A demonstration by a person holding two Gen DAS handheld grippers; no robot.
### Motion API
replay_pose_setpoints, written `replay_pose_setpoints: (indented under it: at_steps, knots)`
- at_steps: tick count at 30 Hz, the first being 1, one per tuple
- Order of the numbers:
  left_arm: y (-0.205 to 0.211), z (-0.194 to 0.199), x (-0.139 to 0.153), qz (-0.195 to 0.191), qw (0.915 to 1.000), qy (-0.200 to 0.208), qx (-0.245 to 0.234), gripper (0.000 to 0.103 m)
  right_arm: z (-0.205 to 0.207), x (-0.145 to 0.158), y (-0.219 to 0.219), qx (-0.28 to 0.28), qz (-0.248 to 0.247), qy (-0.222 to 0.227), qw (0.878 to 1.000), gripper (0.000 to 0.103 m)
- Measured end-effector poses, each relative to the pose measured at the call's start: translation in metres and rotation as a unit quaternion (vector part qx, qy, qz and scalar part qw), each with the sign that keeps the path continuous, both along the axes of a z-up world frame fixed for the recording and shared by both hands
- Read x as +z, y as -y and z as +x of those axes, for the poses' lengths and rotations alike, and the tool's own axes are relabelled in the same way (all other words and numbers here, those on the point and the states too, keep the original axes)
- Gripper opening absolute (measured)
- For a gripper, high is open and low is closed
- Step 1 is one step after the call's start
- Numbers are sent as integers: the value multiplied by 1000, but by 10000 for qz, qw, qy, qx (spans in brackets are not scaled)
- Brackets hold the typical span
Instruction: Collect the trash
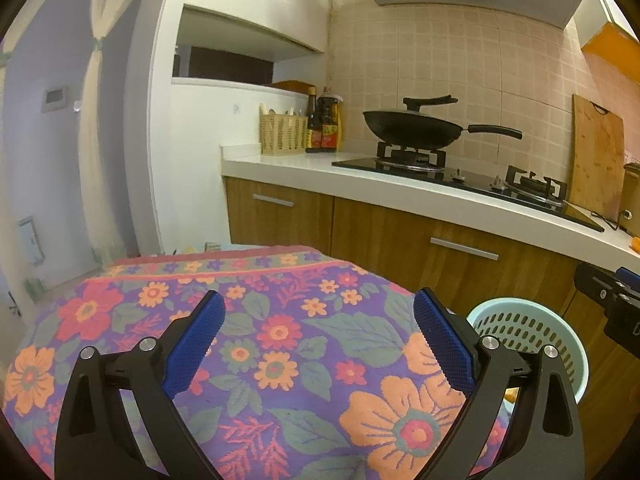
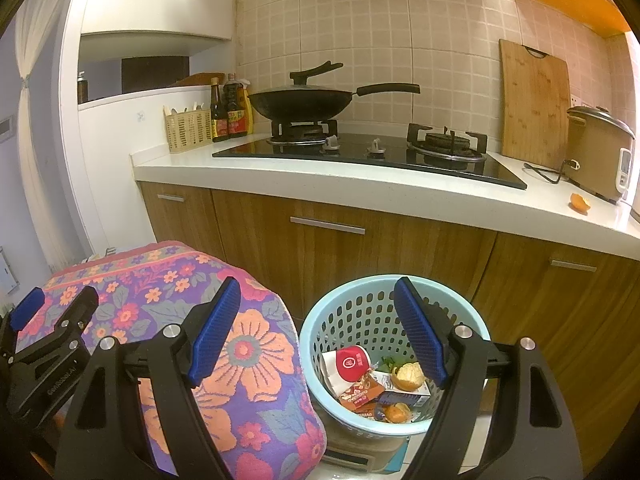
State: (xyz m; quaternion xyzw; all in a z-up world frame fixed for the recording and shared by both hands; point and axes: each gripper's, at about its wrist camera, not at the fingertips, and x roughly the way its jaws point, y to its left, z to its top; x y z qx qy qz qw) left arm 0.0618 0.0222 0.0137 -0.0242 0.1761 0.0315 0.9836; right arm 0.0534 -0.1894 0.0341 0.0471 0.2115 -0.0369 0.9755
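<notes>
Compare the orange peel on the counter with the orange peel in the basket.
The counter peel lies alone on the bare white counter near the rice cooker; the basket peel sits among wrappers in the blue basket. The counter peel still needs collecting; the basket peel is already binned. The counter peel looks smaller, being farther off. Both are curled orange rind.

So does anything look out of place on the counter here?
Yes: a piece of orange peel lies on the white countertop beside the rice cooker, while other trash is already in the blue basket.
</notes>
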Motion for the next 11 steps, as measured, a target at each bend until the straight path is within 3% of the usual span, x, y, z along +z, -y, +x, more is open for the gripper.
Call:
replay_pose_setpoints:
  at_steps: [11]
  knots:
    - [-2, 0, 1, -137, 9999, -12, 4, 95, 0, 0, 3, -22, 3, -1, 10000, 75]
